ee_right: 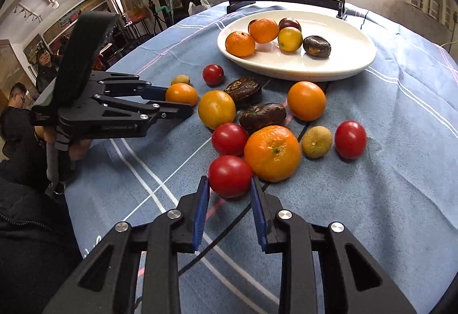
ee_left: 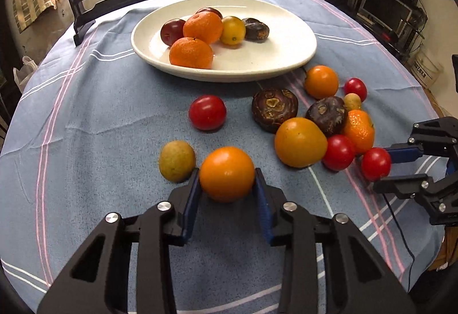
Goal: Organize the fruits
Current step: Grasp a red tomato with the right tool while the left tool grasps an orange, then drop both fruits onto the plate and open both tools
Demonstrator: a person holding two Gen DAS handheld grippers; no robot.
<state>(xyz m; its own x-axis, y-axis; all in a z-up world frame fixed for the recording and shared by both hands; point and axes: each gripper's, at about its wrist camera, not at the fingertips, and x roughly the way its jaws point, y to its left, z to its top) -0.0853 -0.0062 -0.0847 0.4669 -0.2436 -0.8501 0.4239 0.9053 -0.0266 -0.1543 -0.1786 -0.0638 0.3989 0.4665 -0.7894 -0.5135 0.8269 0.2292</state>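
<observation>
We have our left tongs [ee_left: 226, 180] clamped on an orange tomato [ee_left: 226, 173] on the table [ee_left: 100, 119], our right tongs [ee_right: 229, 193] parted around a red tomato [ee_right: 230, 176].

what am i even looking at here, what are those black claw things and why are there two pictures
Each picture comes from a camera fixed on a hand-held gripper, looking forward along its jaws. A person holds one gripper in each hand; there is no robot.

In the left wrist view, the left gripper has its blue-padded jaws on either side of a smooth orange fruit, apparently clamping it. In the right wrist view, the right gripper has its jaws around a red tomato, with small gaps still showing.

Both look across a blue tablecloth scattered with loose fruit. A white plate farther back already holds six pieces.
</observation>
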